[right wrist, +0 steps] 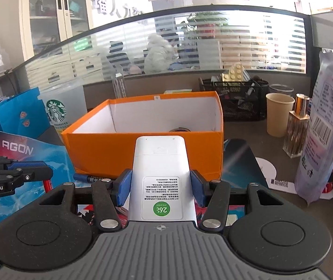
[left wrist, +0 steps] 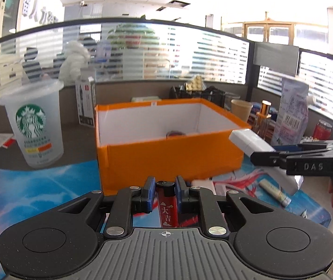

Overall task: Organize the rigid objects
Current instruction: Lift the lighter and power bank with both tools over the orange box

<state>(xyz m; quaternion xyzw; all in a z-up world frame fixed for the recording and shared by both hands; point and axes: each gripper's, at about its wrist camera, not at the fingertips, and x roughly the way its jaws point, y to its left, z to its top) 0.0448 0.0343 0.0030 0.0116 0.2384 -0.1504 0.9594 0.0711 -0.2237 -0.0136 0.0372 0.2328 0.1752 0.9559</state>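
A red lighter with a black cap is clenched between the blue pads of the left gripper, upright, cap pointing away from the camera. A white remote control is grasped by the right gripper, back side up, its label with a green round sticker facing the camera; the pads are pressed against both long sides. In the left wrist view the remote's far end is seen just beside the near right corner of the orange box.

The orange box is seen open-topped, white inside, with a dark item lying at its bottom near the front wall. It stands on a printed mat on the desk. A blue marker is noted on the mat beside the box's near left corner. A small pale tube lies on the mat towards the right edge. A Starbucks cup stands left of the box.
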